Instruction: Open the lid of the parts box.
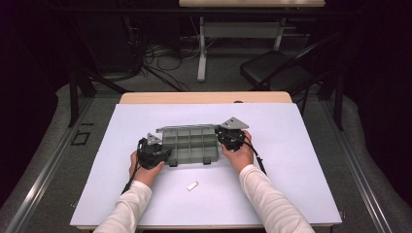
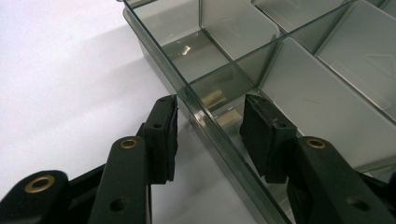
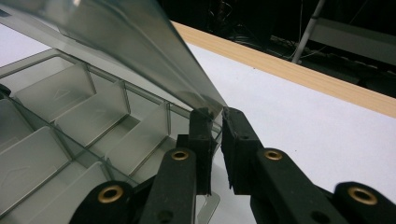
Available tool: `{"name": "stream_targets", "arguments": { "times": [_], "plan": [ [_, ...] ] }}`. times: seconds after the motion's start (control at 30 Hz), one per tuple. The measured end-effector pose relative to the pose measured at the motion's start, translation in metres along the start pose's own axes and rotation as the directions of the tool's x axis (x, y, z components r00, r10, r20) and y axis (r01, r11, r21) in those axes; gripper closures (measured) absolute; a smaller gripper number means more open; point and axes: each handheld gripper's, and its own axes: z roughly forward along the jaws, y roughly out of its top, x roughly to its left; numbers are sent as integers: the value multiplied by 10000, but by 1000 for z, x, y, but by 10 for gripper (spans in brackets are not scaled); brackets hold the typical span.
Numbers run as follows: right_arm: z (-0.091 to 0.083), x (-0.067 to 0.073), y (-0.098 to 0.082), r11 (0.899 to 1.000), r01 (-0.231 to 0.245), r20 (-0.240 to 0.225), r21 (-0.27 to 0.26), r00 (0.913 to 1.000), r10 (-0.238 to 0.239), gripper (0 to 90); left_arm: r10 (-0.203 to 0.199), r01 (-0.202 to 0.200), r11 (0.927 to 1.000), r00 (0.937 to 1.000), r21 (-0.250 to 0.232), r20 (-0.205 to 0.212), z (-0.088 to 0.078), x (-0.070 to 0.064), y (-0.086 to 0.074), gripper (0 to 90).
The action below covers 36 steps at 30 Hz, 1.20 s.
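The right gripper (image 3: 214, 116) has its jaws nipped narrow on the raised lid (image 3: 130, 42) of the clear compartment box (image 1: 190, 144), holding it up at that end. The left gripper (image 2: 210, 114) stands with jaws partly spread astride the box's front wall (image 2: 219, 140), one pad outside and one in a compartment, neither pressing. The box runs lengthwise between the two hands on the bench (image 1: 301, 160); the left jaws need only close, while a small white piece (image 1: 192, 185) lies well apart, nearer the person
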Motion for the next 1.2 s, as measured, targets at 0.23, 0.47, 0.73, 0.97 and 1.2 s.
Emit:
{"name": "stream_targets", "arguments": {
  "times": [0.23, 0.47, 0.73, 0.97, 1.2],
  "plan": [
    [0, 2, 0, 9999, -135, 122, -43, 9998, 136, 815, -72, 70, 9999, 9999, -103, -112, 1, -1, 0, 568],
    [0, 5, 1, 9992, -383, 316, -98, 9988, 386, 815, -58, 56, 9999, 9999, -154, -83, 1, 0, -1, 570],
    [1, 11, 3, 9939, -1088, 836, -181, 9904, 1100, 816, -127, 128, 9998, 9999, -162, 34, 2, 2, -1, 573],
    [2, 16, 7, 9837, -1786, 1329, -227, 9747, 1800, 845, -184, 186, 9997, 9998, -174, 123, 2, 3, -1, 577],
    [4, 18, 12, 9699, -2420, 1652, -255, 9559, 2428, 866, -166, 169, 9997, 9998, -176, 145, 2, 4, -1, 578]
  ]
}}
